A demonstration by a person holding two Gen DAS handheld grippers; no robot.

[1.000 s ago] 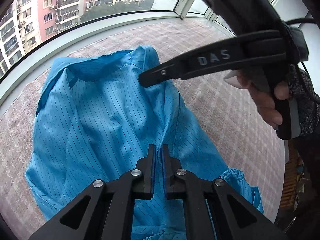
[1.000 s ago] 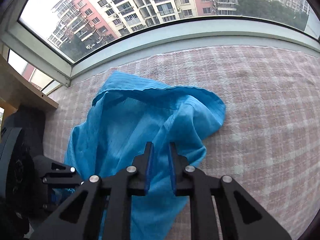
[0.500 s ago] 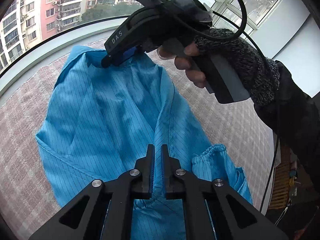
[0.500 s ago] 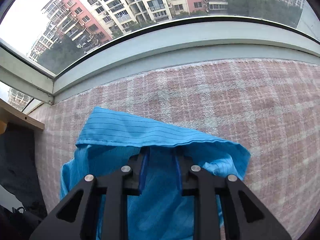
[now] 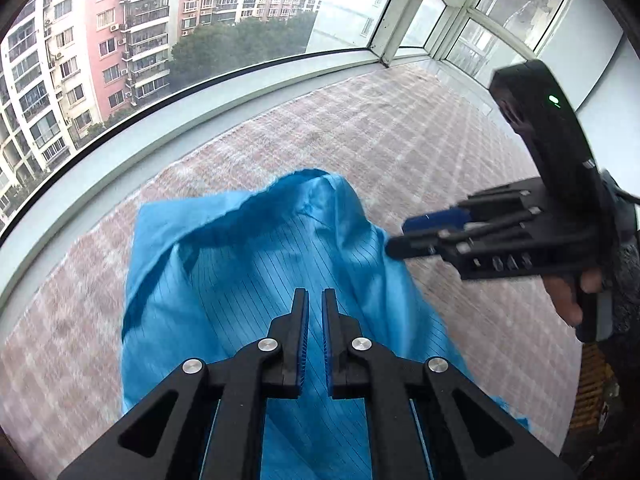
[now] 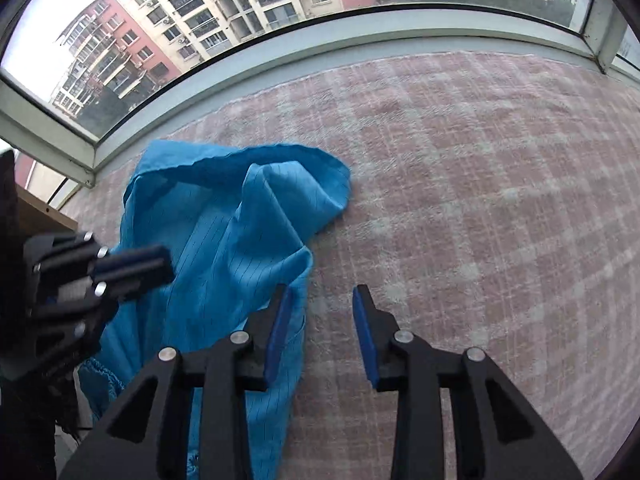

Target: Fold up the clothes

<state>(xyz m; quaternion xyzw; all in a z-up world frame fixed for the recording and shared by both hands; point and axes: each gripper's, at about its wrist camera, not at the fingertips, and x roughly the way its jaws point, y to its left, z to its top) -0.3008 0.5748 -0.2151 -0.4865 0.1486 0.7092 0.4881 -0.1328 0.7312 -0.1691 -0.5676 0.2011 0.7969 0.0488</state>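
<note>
A blue pinstriped garment (image 5: 256, 280) lies folded lengthwise on a pink plaid blanket (image 5: 420, 152); it also shows in the right wrist view (image 6: 224, 240). My left gripper (image 5: 314, 300) is shut above the garment's middle, with no cloth visible between its pads. My right gripper (image 6: 322, 300) is open and empty, just off the garment's right edge over the blanket. It shows in the left wrist view (image 5: 400, 240) at the garment's right side. The left gripper shows in the right wrist view (image 6: 160, 264) at the left.
A grey window sill (image 6: 360, 40) runs along the blanket's far edge, with glass and apartment blocks beyond. A wooden shelf corner (image 6: 44, 212) stands at the far left. Bare blanket (image 6: 500, 200) lies to the right of the garment.
My right gripper let go of the garment's top edge, opened, and drew back to the right. The cloth it held has dropped onto the blanket. The left gripper stayed shut.
</note>
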